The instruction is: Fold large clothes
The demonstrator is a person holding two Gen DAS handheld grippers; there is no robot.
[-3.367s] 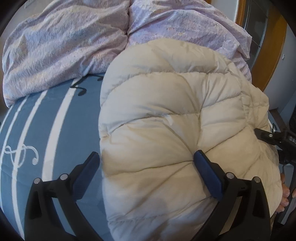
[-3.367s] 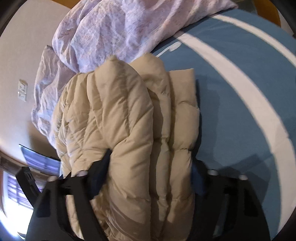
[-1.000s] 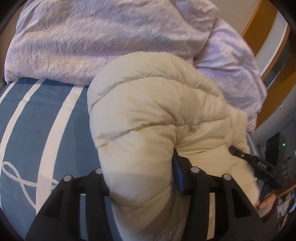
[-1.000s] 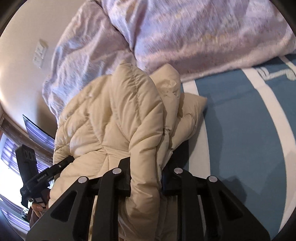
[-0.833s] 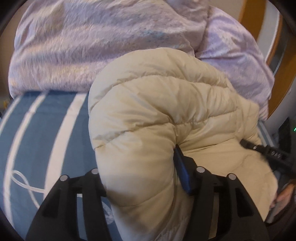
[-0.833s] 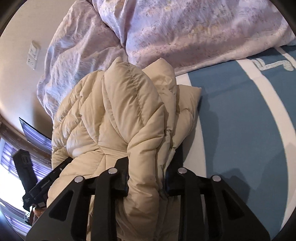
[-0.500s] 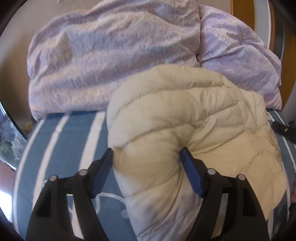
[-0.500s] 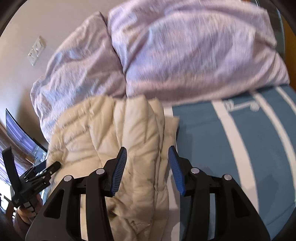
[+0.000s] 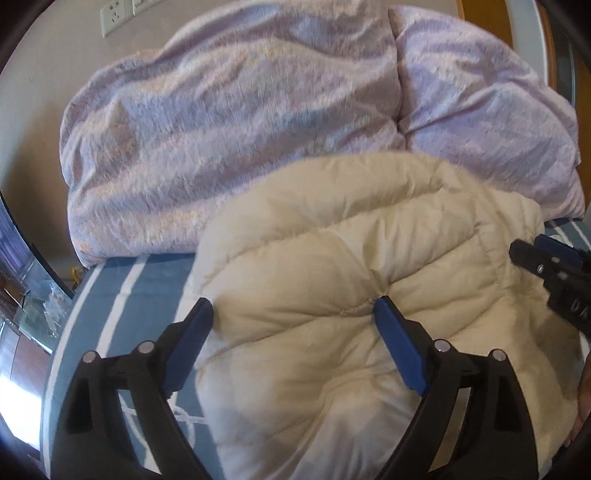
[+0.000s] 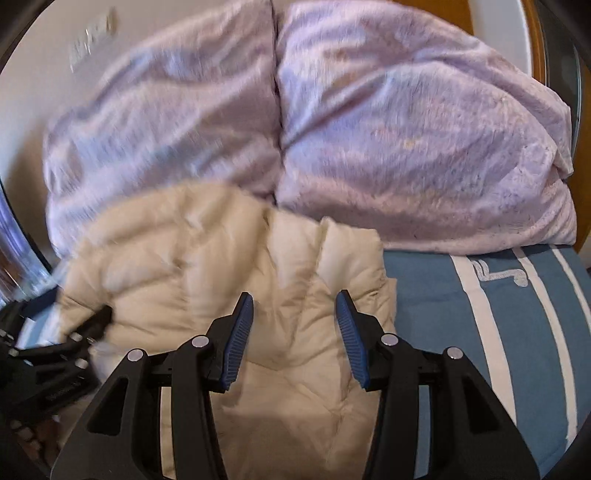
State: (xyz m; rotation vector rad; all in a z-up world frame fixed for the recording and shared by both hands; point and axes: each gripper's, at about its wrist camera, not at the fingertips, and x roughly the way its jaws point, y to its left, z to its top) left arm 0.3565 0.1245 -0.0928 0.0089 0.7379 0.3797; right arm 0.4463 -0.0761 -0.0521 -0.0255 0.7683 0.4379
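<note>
A cream quilted puffer jacket (image 9: 354, 280) lies folded in a thick bundle on the blue white-striped bedspread (image 9: 147, 280). My left gripper (image 9: 291, 314) straddles the bundle's near left fold. Its jaws are opening, and the blue pads (image 9: 395, 343) stand at the fabric's sides without pinching it. Over the jacket's (image 10: 207, 280) right part my right gripper (image 10: 294, 295) is open, its pads (image 10: 351, 332) apart from the cloth below. Each gripper shows in the other's view: the right gripper (image 9: 546, 266) at the edge, the left gripper (image 10: 88, 325) blurred.
Two lilac pillows or a bunched duvet (image 10: 406, 140) pile up just behind the jacket against the wall. A wall socket (image 9: 114, 16) is above them. Orange wood (image 10: 543, 44) stands at the right. Bedspread (image 10: 498, 332) lies bare to the jacket's right.
Both grippers were shut on folds of the jacket and have let go. Their jaws have spread, both views have drawn back and levelled out, and the bundle has settled on the bed.
</note>
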